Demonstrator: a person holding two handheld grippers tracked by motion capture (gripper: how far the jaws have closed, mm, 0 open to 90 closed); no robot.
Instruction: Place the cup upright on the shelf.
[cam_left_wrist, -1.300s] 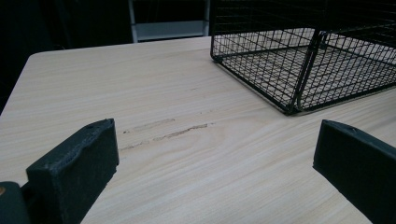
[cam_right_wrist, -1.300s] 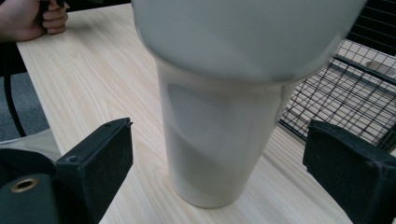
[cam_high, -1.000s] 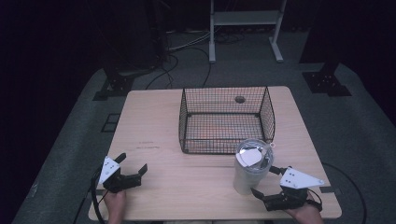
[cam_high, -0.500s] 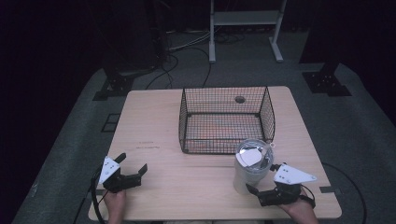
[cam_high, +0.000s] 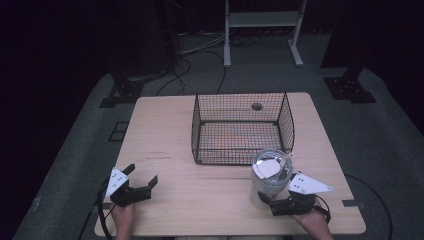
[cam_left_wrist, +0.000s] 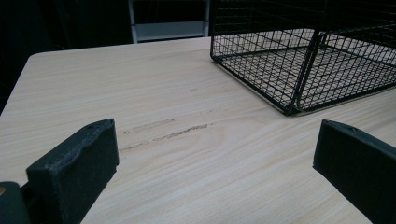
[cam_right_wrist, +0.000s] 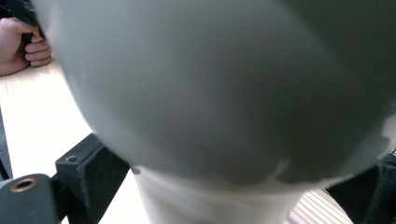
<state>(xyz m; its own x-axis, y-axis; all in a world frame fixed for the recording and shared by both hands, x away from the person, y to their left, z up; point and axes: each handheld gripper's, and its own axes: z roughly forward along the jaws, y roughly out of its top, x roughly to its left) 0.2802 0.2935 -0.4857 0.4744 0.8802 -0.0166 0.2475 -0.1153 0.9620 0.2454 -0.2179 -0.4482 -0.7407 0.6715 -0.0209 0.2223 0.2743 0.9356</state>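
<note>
Cup (cam_high: 270, 177), a tall clear plastic one with a lid and something white showing under it, stands upright on the table (cam_high: 200, 200) near the front right corner, just in front of the wire basket (cam_high: 242, 127) and close to that basket's front right corner. My right gripper (cam_high: 265, 198) sits at the base of the cup from the person's side, with its black jaws on either side of the cup's lower part. In the right gripper view the cup (cam_right_wrist: 224, 93) looms right up against the camera, pale and blurred, with one jaw showing at the lower left and the other at the far right edge. The jaws are spread around the cup, but I cannot tell whether they already press on its wall or stand just off it. The person's other hand (cam_right_wrist: 21, 44) shows at the top left of that view, well away.

My left gripper (cam_high: 142, 181) rests near the front left corner of the table, well apart from the cup, held low above the wood. In the left gripper view its jaws stand wide apart with bare wood between them, and the basket (cam_left_wrist: 299, 60) lies ahead to the right. The basket looks empty as far as I can see through the mesh.
</note>
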